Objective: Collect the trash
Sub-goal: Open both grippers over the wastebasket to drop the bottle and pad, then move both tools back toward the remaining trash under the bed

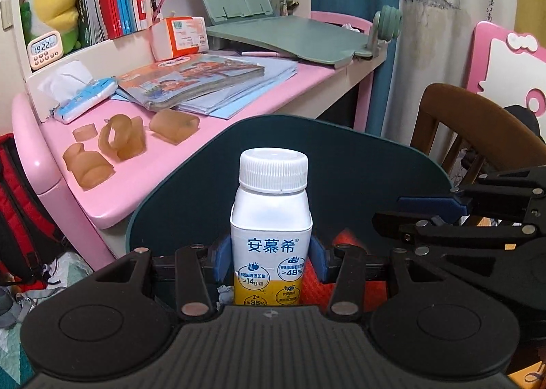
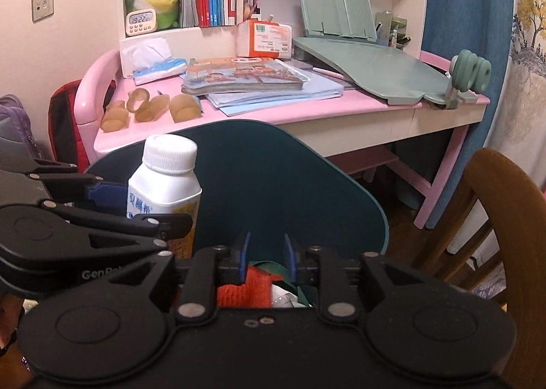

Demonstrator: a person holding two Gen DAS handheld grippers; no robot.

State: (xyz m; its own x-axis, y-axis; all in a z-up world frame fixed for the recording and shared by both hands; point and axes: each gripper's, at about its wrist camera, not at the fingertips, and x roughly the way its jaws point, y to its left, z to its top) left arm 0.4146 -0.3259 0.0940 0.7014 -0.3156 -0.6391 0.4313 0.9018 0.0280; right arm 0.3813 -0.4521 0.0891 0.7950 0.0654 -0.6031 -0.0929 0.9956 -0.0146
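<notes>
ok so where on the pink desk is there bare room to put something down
The pink desk is bare along its front edge, right of the amber plastic pieces and ahead of the stacked books. A smaller bare strip lies below the green reading stand. The back is crowded: tissue pack, orange box.

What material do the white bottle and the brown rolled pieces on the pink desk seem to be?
Bottle: probably plastic, matte white with a ribbed screw cap and a glossy printed label. Rolled pieces: perhaps soft rubber or silicone, amber and translucent, since light passes through the curled walls.
</notes>
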